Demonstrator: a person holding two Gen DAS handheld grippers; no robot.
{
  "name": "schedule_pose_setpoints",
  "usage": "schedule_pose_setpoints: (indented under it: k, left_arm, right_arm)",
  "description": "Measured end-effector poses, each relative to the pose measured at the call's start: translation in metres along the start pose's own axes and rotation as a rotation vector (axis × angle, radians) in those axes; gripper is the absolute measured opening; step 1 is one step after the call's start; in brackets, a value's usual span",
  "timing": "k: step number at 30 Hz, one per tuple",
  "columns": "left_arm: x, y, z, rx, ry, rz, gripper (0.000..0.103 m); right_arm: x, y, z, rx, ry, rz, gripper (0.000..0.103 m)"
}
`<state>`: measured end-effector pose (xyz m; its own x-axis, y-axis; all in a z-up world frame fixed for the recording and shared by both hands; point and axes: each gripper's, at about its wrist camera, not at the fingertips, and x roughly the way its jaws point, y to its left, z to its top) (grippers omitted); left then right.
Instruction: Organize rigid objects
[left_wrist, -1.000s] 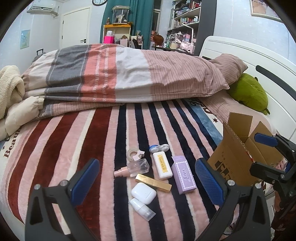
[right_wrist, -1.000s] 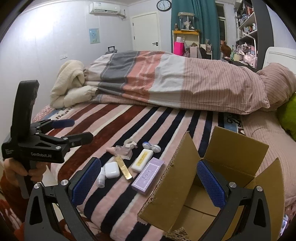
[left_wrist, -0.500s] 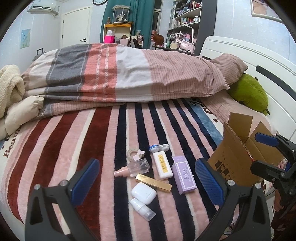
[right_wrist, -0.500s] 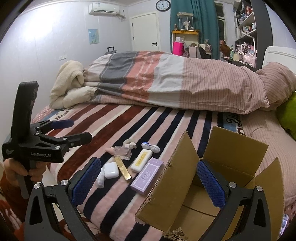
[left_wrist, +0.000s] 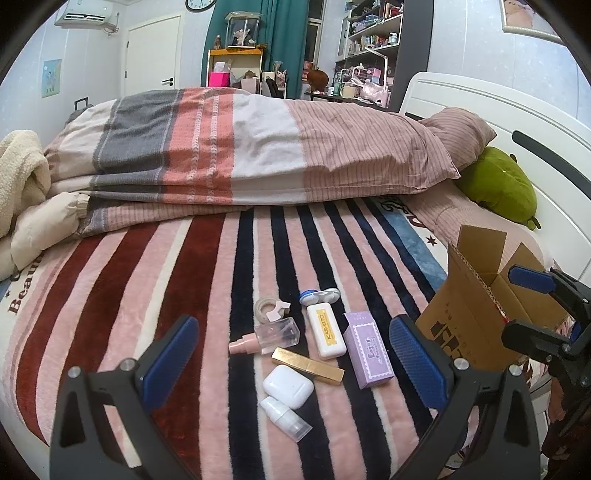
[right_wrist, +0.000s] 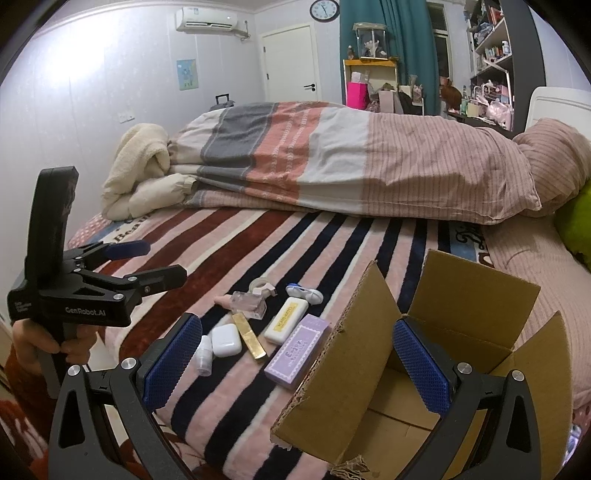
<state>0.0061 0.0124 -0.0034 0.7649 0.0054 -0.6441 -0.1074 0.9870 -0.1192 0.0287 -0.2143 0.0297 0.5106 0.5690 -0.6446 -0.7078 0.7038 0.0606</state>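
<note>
Several small items lie clustered on the striped blanket: a purple box (left_wrist: 368, 349) (right_wrist: 297, 350), a white bar with a yellow label (left_wrist: 325, 329) (right_wrist: 287, 319), a gold bar (left_wrist: 307, 366) (right_wrist: 248, 334), a white earbud case (left_wrist: 288, 381) (right_wrist: 224, 339), a small white bottle (left_wrist: 285, 413) (right_wrist: 204, 355), a clear spray bottle (left_wrist: 271, 335) (right_wrist: 248, 305), a tape roll (left_wrist: 267, 308) and a blue-and-white lens case (left_wrist: 320, 295). An open cardboard box (left_wrist: 476, 317) (right_wrist: 436, 354) stands to their right. My left gripper (left_wrist: 291, 363) hangs open just before the cluster. My right gripper (right_wrist: 295, 369) is open over the box's near flap.
A folded quilt (left_wrist: 240, 155) and a pink striped pillow (left_wrist: 461, 136) lie across the far half of the bed, with a green plush (left_wrist: 498, 184) by the white headboard. A cream fleece bundle (left_wrist: 22, 173) sits at the far left. A hand (right_wrist: 40, 343) holds the left gripper's handle.
Both grippers stay open with almost no drift. In the right wrist view the cardboard box has slid slightly lower and left in frame.
</note>
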Motion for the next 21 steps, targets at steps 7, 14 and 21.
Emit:
schedule_pose_setpoints:
  k: [7,14,21]
  left_arm:
    - [0.0,-0.001,0.0,0.001,0.001,-0.001,0.103]
    - [0.0,-0.001,0.0,0.001,0.001,-0.001,0.103]
    - [0.001,0.0,0.001,0.003,-0.008,-0.017,0.103]
  right_arm:
    - [0.003,-0.001,0.001,0.005,0.006,0.001,0.103]
    - [0.003,-0.002,0.0,0.015,0.012,-0.004,0.103]
    - [0.002,0.014,0.003,-0.051,-0.002,0.026,0.103]
